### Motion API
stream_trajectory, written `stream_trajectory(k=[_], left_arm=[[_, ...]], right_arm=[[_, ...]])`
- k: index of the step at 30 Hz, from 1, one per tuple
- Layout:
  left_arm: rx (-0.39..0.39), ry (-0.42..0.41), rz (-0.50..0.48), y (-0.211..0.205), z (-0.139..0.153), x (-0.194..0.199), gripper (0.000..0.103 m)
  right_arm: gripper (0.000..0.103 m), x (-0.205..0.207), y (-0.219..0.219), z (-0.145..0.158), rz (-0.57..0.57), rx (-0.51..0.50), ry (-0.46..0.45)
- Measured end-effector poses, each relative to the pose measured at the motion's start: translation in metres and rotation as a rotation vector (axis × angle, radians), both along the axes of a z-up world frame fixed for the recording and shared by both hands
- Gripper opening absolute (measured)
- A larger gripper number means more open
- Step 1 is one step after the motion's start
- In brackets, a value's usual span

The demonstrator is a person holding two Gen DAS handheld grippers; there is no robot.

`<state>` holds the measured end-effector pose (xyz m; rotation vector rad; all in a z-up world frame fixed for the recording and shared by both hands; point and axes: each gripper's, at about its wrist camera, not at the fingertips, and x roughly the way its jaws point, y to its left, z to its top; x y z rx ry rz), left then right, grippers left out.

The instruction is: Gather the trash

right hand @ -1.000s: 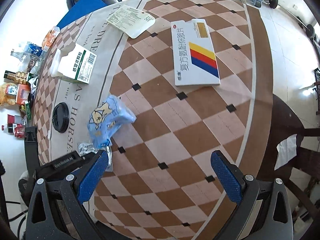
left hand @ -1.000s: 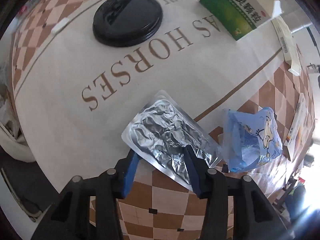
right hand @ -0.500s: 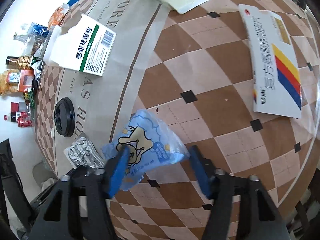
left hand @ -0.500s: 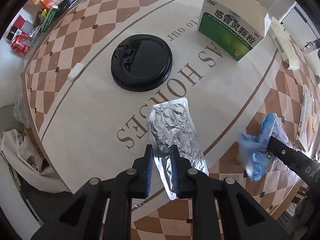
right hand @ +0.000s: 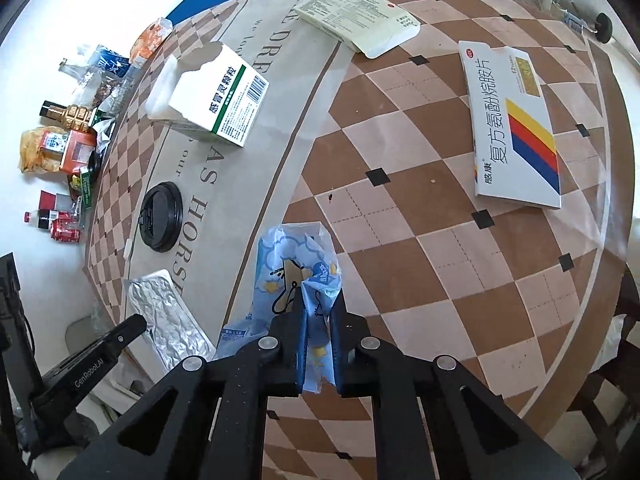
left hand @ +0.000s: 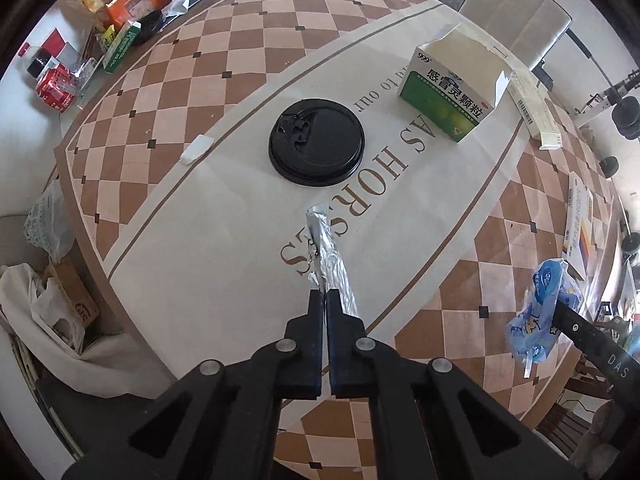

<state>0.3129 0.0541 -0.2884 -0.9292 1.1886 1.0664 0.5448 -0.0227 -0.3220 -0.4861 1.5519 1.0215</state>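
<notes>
Both tools have just gripped trash over the checkered table (left hand: 168,92): the left gripper (left hand: 324,296) is pressed together on the near end of a crumpled foil packet (left hand: 326,248), which points toward twelve o'clock at the black cup lid (left hand: 316,143). The right gripper (right hand: 318,320) pinches a blue printed wrapper (right hand: 296,260). The next move is probably to carry both to a bin, perhaps the white bags (left hand: 44,312) at nine o'clock below the table edge.

Silver foil pack (left hand: 329,258), brown-checked tablecloth (left hand: 168,80)
</notes>
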Motion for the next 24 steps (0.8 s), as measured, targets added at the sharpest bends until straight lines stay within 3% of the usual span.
stream_trajectory(k=[8,11,14,16,19,24], left_arm=[[0.073,-0.080,-0.029,-0.015,0.033,-0.051,0.000],[0.063,-0.146,-0.007,-0.022,0.034,-0.078,0.000],[-0.007,-0.235,0.043,-0.022,0.012,-0.103,0.003],[-0.079,-0.220,0.076,-0.018,-0.015,-0.111,0.003],[-0.197,-0.252,0.154,-0.009,-0.060,-0.118,0.003],[-0.307,-0.302,0.255,0.001,-0.100,-0.110,0.004]], right_arm=[[0.010,-0.040,-0.049,0.041,0.007,0.050,-0.010],[0.010,-0.064,-0.071,0.056,-0.001,0.070,-0.027],[0.010,-0.087,-0.093,0.062,-0.016,0.074,-0.047],[0.010,-0.095,-0.107,0.058,-0.052,0.057,-0.079],[0.010,-0.086,-0.115,0.041,-0.125,0.021,-0.050],[0.010,-0.057,-0.105,0.019,-0.179,-0.026,-0.065]])
